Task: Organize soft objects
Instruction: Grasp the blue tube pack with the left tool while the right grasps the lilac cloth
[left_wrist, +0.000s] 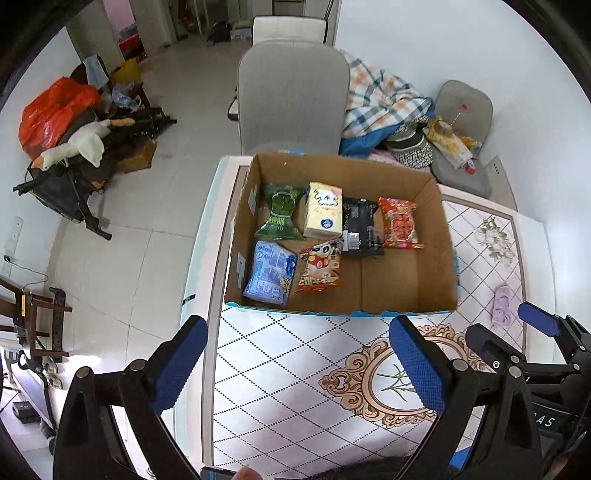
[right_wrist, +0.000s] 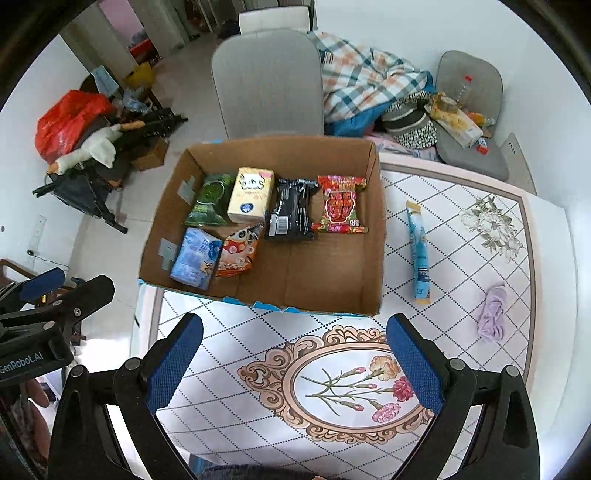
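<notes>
A shallow cardboard box (left_wrist: 439, 254) (right_wrist: 376, 236) lies on the patterned table. Inside lie several soft packs: a green pack (left_wrist: 280, 212) (right_wrist: 210, 201), a cream tissue pack (left_wrist: 324, 208) (right_wrist: 251, 195), a black pack (left_wrist: 360, 227) (right_wrist: 291, 210), a red pack (left_wrist: 400, 223) (right_wrist: 341, 205), a blue pack (left_wrist: 269, 273) (right_wrist: 194, 258) and an orange snack bag (left_wrist: 320, 267) (right_wrist: 236, 254). A blue tube (right_wrist: 419, 251) and a lilac cloth (left_wrist: 501, 306) (right_wrist: 491, 314) lie on the table right of the box. My left gripper (left_wrist: 299, 365) and right gripper (right_wrist: 295, 363) hover open and empty above the table's near side.
A grey chair (left_wrist: 291, 98) (right_wrist: 267, 81) stands behind the table. Plaid bedding (left_wrist: 384, 99) and a grey cushion (left_wrist: 463, 107) with clutter sit at the back right. On the floor at the left lies a pile with a red bag (left_wrist: 55, 110) and a plush goose (left_wrist: 81, 142).
</notes>
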